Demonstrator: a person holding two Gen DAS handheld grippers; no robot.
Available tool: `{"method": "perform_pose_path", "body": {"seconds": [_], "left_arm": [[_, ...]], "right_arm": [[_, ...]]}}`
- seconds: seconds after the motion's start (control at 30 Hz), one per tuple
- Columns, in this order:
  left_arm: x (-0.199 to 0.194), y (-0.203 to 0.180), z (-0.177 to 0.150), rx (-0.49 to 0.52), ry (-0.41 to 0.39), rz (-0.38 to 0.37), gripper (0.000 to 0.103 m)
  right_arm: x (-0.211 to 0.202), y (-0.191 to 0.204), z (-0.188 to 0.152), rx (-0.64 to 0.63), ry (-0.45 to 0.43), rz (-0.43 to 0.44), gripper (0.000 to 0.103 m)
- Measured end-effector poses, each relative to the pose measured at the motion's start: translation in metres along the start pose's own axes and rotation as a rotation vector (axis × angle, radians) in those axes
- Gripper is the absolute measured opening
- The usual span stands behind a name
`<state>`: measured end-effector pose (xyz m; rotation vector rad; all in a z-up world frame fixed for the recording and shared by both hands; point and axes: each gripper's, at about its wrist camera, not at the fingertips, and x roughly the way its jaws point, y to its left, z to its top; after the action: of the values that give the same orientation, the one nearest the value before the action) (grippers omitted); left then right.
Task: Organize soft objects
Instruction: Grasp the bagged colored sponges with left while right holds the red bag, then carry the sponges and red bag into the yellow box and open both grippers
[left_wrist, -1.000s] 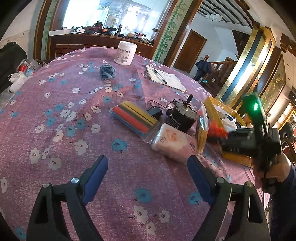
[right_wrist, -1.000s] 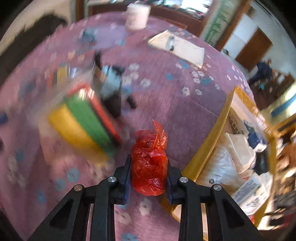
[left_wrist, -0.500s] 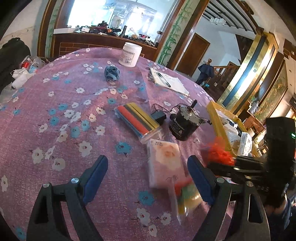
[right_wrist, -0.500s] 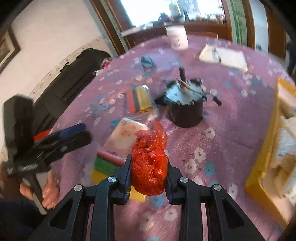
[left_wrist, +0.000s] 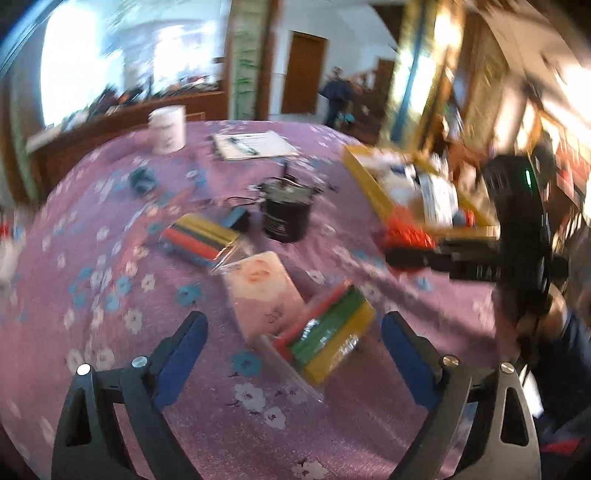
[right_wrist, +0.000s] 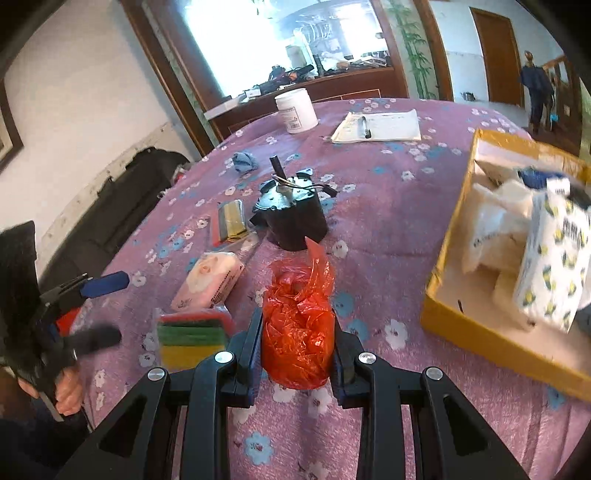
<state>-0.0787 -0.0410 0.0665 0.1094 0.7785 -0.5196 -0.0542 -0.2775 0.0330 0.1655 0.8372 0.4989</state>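
Here the right gripper (right_wrist: 297, 350) is clamped on a crumpled red plastic bag (right_wrist: 297, 321), its pads pressing both sides of the bundle, which hangs over the flowered purple tabletop (right_wrist: 384, 221) just short of the yellow box (right_wrist: 476, 332). The left gripper (left_wrist: 291, 354) stands wide with nothing between its blue pads; its jaws have just been opening further, and a wrapped pack of red, green and yellow sponge cloths (left_wrist: 327, 339) lies on the tabletop just ahead of them, touching or overlapping a pink pack of tissues (right_wrist: 208, 280). Farther out sit a second striped pack (right_wrist: 231, 219), a black motor with wires (right_wrist: 293, 218), a blue rag (right_wrist: 243, 161), a white jar (right_wrist: 296, 110) and a notepad with a pen (right_wrist: 376, 125). The step in hand looks like carrying the bag to the box, which already holds white packets and a lemon-printed tissue pack (right_wrist: 554, 258). To do it well, the bag should clear the box's near wall before the jaws let go, and be set in a free corner so it does not spring back out; thin plastic can cling to a pad, so the release wants a wide opening. Print shows on the jar, the pink pack and a white packet, but none of it can be read.
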Motion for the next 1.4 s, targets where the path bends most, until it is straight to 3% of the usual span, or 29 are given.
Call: {"method": "perform_pose_path", "body": {"seconds": [0.13,0.33,0.37,0.4,0.43,0.6,0.7,0.83,0.93,1.1,1.4], "left_arm": [[0.023,-0.027,0.001,0.163,0.083,0.064,0.096],[0.045,-0.051,-0.007,0.3,0.138,0.17,0.094],[0.049,-0.055,-0.009,0.324,0.14,0.204,0.091],[0.053,-0.058,-0.011,0.338,0.152,0.223,0.075],[0.058,-0.057,-0.011,0.332,0.168,0.229,0.055],[0.057,-0.048,-0.006,0.236,0.151,0.237,0.041],[0.043,-0.04,0.003,0.11,0.092,0.148,0.04],[0.039,-0.04,0.018,-0.007,0.018,0.095,0.04],[0.048,-0.041,0.024,-0.082,0.011,0.056,0.04],[0.062,-0.035,0.023,-0.126,0.002,0.067,0.04],[0.056,-0.035,0.023,-0.114,-0.039,0.061,0.04]], "right_arm": [[0.004,-0.002,-0.008,0.009,0.009,0.012,0.031],[0.005,-0.013,-0.008,0.062,0.006,0.072,0.032],[0.006,-0.015,-0.008,0.07,0.007,0.076,0.032],[0.006,-0.015,-0.009,0.073,0.007,0.079,0.032],[0.006,-0.015,-0.009,0.073,0.006,0.082,0.032],[0.001,-0.014,-0.009,0.071,-0.013,0.072,0.032],[-0.001,-0.013,-0.01,0.064,-0.025,0.059,0.032],[-0.008,-0.008,-0.011,0.045,-0.052,0.003,0.032],[-0.014,-0.006,-0.011,0.034,-0.084,-0.04,0.032],[-0.017,-0.004,-0.011,0.029,-0.095,-0.106,0.032],[-0.011,-0.006,-0.008,0.037,-0.068,-0.122,0.032]]}}
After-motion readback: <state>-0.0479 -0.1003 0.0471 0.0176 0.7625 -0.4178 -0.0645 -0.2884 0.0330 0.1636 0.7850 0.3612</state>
